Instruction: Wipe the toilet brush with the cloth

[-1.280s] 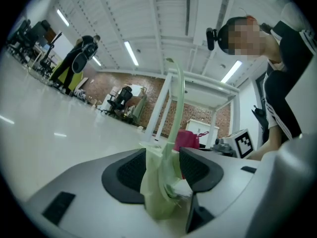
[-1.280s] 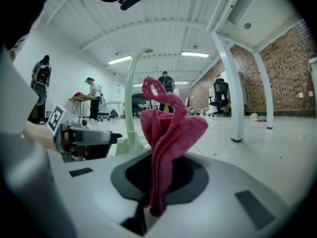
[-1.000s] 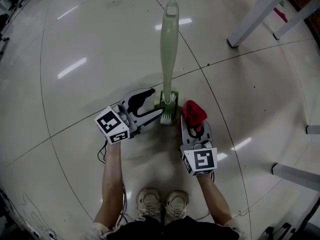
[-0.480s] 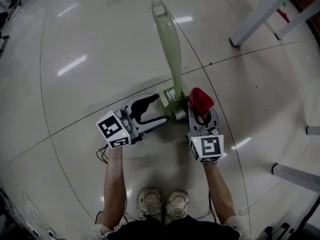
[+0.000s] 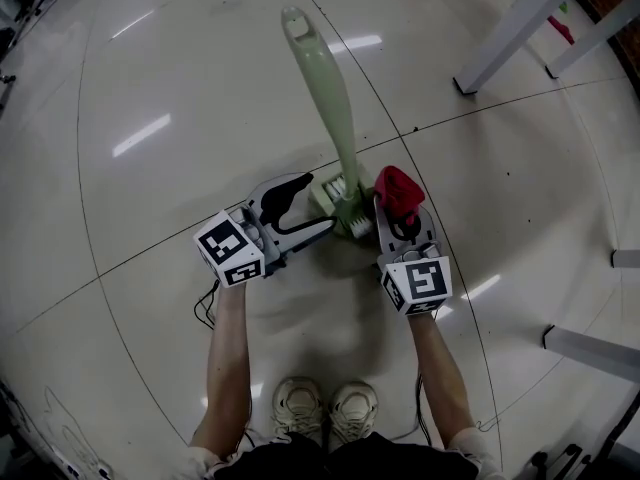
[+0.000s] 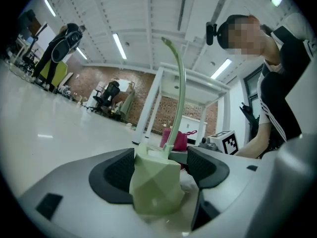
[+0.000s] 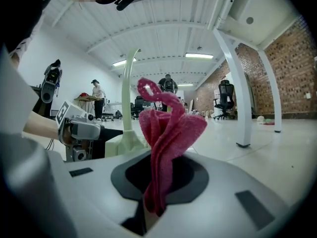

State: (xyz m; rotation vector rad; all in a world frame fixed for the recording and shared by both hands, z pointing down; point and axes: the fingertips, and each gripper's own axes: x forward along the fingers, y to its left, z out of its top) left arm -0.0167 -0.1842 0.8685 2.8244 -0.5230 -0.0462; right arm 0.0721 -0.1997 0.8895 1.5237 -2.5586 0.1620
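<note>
left gripper (image 5: 318,204), right gripper (image 5: 400,211): grey shells, black pads | marker cubes (image 5: 228,249): white, black squares | cable (image 5: 205,306): black, behind left claw | sneakers (image 5: 325,405): pale | top (image 6: 285,73): black, white stripes

Likely lab or workshop: brick wall (image 7: 297,68), office chair (image 7: 225,100), ceiling strip lights (image 6: 119,46), glossy floor (image 5: 200,88).

Looks along the left gripper (image 6: 161,157), jaws apart after just opening; finds a pale green faceted brush holder (image 6: 156,185) between the pads, close against the left one, clear of the right; follows the toilet brush handle (image 6: 181,90) curving upward; catches a pink cloth (image 6: 176,139) just behind, table legs (image 6: 146,110) and brick wall (image 6: 96,83) beyond.
</note>
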